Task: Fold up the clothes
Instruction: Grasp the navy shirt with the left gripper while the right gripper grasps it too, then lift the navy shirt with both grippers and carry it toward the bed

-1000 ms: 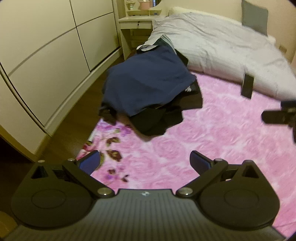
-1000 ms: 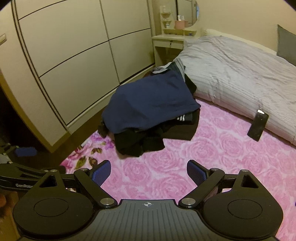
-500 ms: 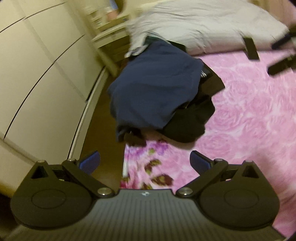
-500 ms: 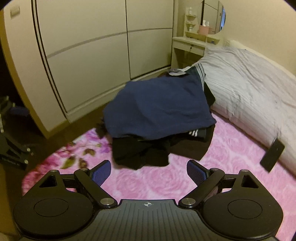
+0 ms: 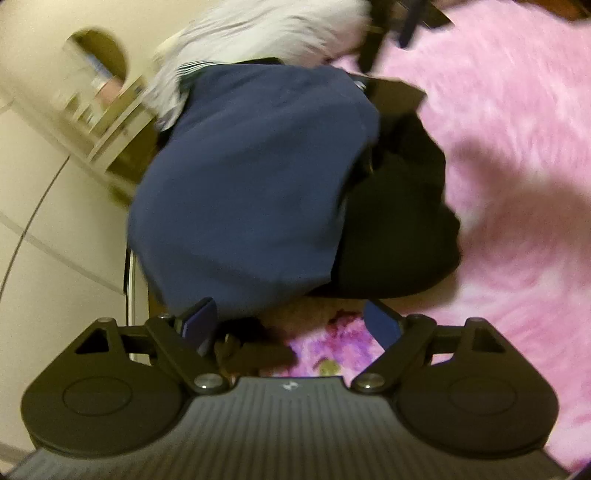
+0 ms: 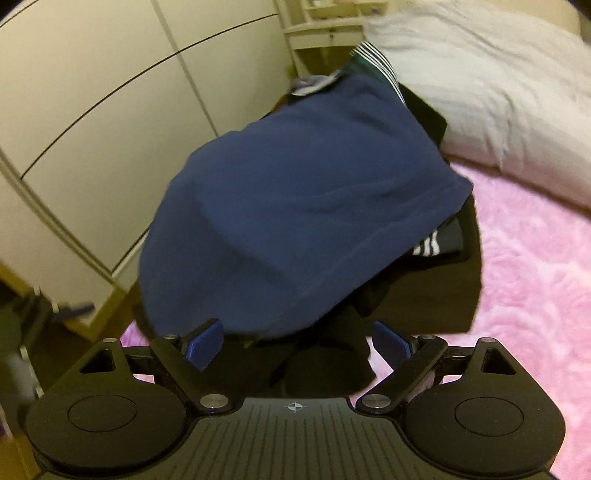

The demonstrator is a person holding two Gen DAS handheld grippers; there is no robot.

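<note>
A navy garment (image 5: 251, 177) lies on top of a heap of black clothes (image 5: 399, 229) at the edge of a pink rug (image 5: 517, 147). My left gripper (image 5: 291, 321) hangs just over the heap's near edge. Its jaws are closing but still wide, and a scrap of dark cloth lies between them with neither pad pressing on it. In the right wrist view the navy garment (image 6: 303, 206) fills the middle, with a black white-striped piece (image 6: 428, 247) under its right side. My right gripper (image 6: 297, 343) stands open over the black cloth (image 6: 332, 369) at the heap's front.
A bed with a grey duvet (image 6: 480, 74) borders the rug (image 6: 535, 277) at the back right. Cream wardrobe doors (image 6: 92, 110) run along the left. A small white dressing table (image 6: 317, 26) stands behind the heap. The picture is blurred by motion.
Both grippers have dropped and come close to the heap, which now fills each view. The left view has rolled strongly. The left jaws have narrowed a little.
</note>
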